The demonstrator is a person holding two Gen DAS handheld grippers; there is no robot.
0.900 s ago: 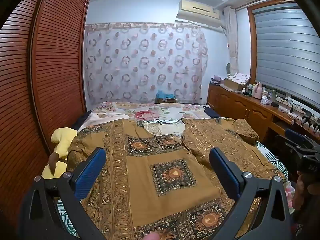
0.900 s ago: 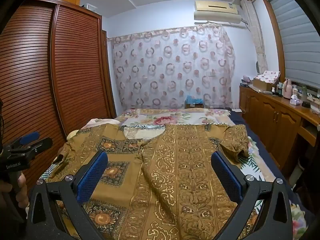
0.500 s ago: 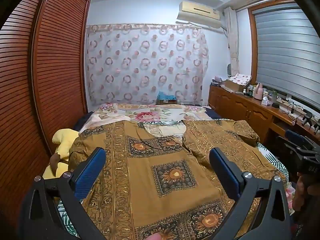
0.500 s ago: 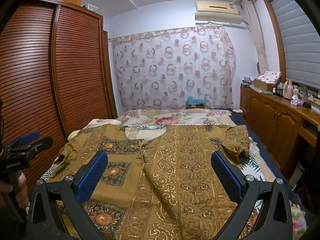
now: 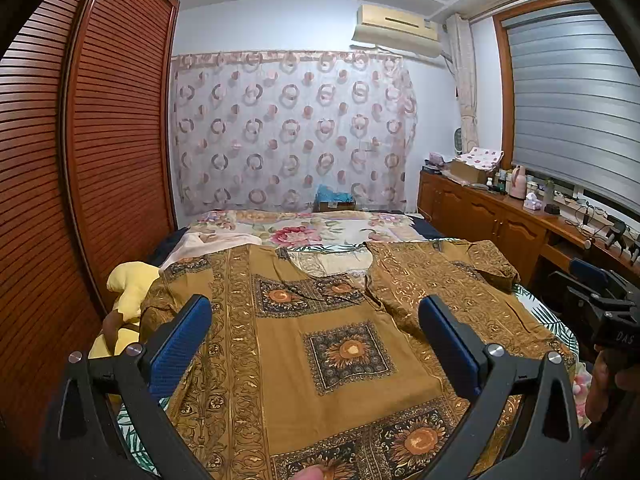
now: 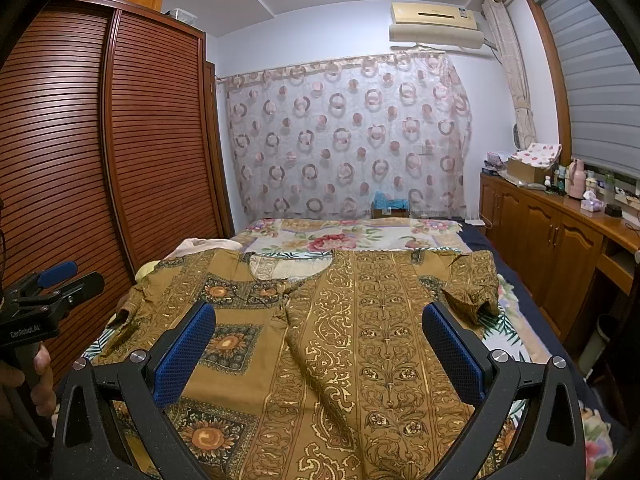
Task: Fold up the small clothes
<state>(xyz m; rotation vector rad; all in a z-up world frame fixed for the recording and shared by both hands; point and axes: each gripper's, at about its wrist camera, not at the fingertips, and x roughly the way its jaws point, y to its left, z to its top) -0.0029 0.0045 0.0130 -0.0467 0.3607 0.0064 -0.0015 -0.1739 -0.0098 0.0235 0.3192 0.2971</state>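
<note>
Brown patterned shirt [image 5: 344, 360] lies spread flat on the bed [image 5: 320, 232], under both tools. Left hand-held gripper [image 5: 316, 344] and right hand-held gripper [image 6: 320, 344] hover above it, jaws wide apart, holding nothing. Behind, a curtain [image 5: 288, 132] hangs.

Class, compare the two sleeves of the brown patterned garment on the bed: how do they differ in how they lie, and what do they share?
1. The left sleeve lies along the bed's wardrobe side; the right sleeve lies on the cabinet side.
2. The left sleeve stretches outward, fairly flat; the right sleeve is bunched, its cuff folded over and raised.

Shared: both belong to the garment, carry its brown-and-gold print, and are untouched by either gripper.
</note>
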